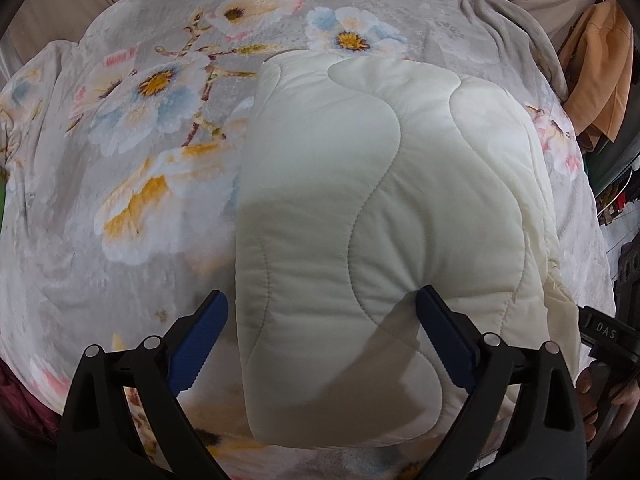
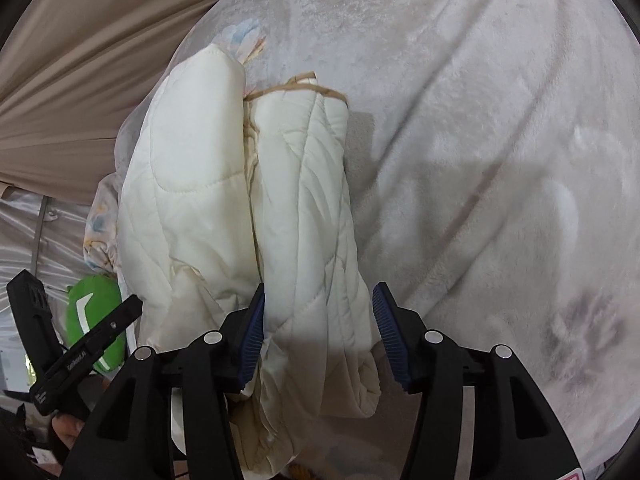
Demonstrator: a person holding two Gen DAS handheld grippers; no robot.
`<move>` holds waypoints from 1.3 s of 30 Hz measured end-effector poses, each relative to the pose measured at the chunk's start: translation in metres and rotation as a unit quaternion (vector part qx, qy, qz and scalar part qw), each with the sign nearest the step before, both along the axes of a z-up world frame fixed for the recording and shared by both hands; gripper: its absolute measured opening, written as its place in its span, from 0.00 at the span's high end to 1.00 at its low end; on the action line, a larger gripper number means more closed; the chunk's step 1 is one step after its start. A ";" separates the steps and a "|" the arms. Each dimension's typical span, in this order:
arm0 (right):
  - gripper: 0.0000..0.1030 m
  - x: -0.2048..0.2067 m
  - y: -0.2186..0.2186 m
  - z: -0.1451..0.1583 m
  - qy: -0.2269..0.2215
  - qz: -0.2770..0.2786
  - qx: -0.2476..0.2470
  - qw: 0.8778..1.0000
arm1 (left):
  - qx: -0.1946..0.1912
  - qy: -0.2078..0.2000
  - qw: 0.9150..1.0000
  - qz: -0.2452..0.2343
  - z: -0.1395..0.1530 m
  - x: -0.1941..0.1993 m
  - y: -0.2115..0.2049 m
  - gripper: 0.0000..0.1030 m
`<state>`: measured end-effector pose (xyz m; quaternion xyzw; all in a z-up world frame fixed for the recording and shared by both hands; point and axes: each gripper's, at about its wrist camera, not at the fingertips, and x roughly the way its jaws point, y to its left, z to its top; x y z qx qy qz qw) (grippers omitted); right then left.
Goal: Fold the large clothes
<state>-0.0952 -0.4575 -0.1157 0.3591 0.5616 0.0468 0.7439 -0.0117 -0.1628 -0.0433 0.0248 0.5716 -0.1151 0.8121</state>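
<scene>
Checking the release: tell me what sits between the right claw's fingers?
A fold of the cream quilted garment lies between the right claw fingers, seen in the right wrist view.

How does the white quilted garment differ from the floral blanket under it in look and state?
The white quilted garment is plain cream with wavy stitching; the floral blanket is grey, fuzzy, printed with flowers. The garment is folded into a thick bundle; the blanket lies spread out, reaching well beyond it. Both are soft fabric.
</scene>
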 end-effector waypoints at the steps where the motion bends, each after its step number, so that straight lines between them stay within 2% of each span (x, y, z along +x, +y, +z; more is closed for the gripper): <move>1: 0.48 0.002 0.001 -0.004 0.003 -0.001 0.008 1.000 | -0.002 0.001 1.000 0.002 -0.001 0.000 0.001 0.09; 3: 0.48 0.008 0.005 -0.010 0.004 0.000 0.022 1.000 | -0.008 0.006 1.000 0.008 -0.004 0.001 0.003 0.09; 6: 0.49 0.014 0.009 -0.005 0.006 0.003 0.004 1.000 | -0.020 0.016 1.000 0.016 -0.005 0.003 0.008 0.09; 8: 0.52 0.009 0.006 0.018 -0.020 -0.015 -0.041 0.999 | -0.034 0.014 0.999 0.023 0.003 0.003 0.012 0.10; 11: 0.52 -0.012 0.014 0.078 -0.100 -0.009 -0.114 0.988 | -0.041 -0.004 0.999 0.010 0.018 -0.002 0.011 0.10; 13: 0.55 -0.019 0.028 0.101 -0.130 0.030 -0.118 0.984 | -0.039 -0.012 0.999 -0.003 0.023 -0.007 0.005 0.10; 15: 0.61 -0.022 0.048 0.109 -0.137 0.065 -0.108 0.982 | -0.030 -0.005 0.999 -0.023 0.016 -0.012 -0.004 0.10; 17: 0.67 -0.021 0.062 0.094 -0.116 0.092 -0.128 0.981 | -0.011 0.003 0.999 -0.034 0.004 -0.016 -0.012 0.09; 18: 0.66 -0.020 0.062 0.075 -0.086 0.095 -0.149 0.980 | -0.007 0.001 0.999 -0.037 -0.001 -0.017 -0.013 0.07; 19: 0.65 -0.019 0.059 0.053 -0.064 0.093 -0.149 0.982 | -0.001 -0.004 0.999 -0.039 -0.005 -0.018 -0.013 0.07; 20: 0.64 -0.020 0.054 0.035 -0.046 0.083 -0.132 0.987 | 0.002 0.003 0.999 -0.048 -0.009 -0.019 -0.016 0.07; 21: 0.64 -0.025 0.047 0.031 -0.037 0.065 -0.111 0.991 | 0.001 0.005 0.999 -0.053 -0.008 -0.020 -0.015 0.07; 22: 0.64 -0.029 0.042 0.039 -0.047 0.053 -0.099 0.993 | -0.008 -0.002 0.999 -0.052 -0.001 -0.022 -0.011 0.08; 25: 0.62 -0.040 0.020 0.072 -0.110 0.016 -0.077 0.991 | -0.065 -0.013 0.997 -0.028 0.011 -0.020 0.011 0.08; 26: 0.57 -0.039 0.010 0.075 -0.116 0.003 -0.071 0.991 | -0.086 -0.004 0.996 -0.008 0.009 -0.015 0.024 0.08; 29: 0.56 -0.027 -0.017 0.052 -0.083 -0.029 -0.058 0.994 | -0.124 0.031 0.991 0.038 -0.008 -0.003 0.049 0.08; 32: 0.55 -0.010 -0.016 0.013 -0.027 -0.005 -0.023 0.999 | -0.177 0.063 0.981 0.054 -0.032 0.003 0.061 0.04; 34: 0.54 -0.005 -0.008 -0.004 -0.017 0.012 0.006 1.000 | -0.207 0.075 0.974 0.049 -0.047 0.003 0.060 0.04; 35: 0.50 -0.004 -0.004 -0.009 -0.017 0.016 0.022 0.999 | -0.216 0.076 0.972 0.050 -0.052 0.004 0.060 0.04; 36: 0.46 -0.002 -0.003 -0.015 -0.013 0.012 0.035 0.999 | -0.227 0.074 0.970 0.048 -0.058 0.005 0.061 0.04; 39: 0.45 0.003 -0.004 -0.026 -0.004 -0.002 0.061 0.998 | -0.265 0.090 0.959 0.054 -0.071 0.007 0.065 0.04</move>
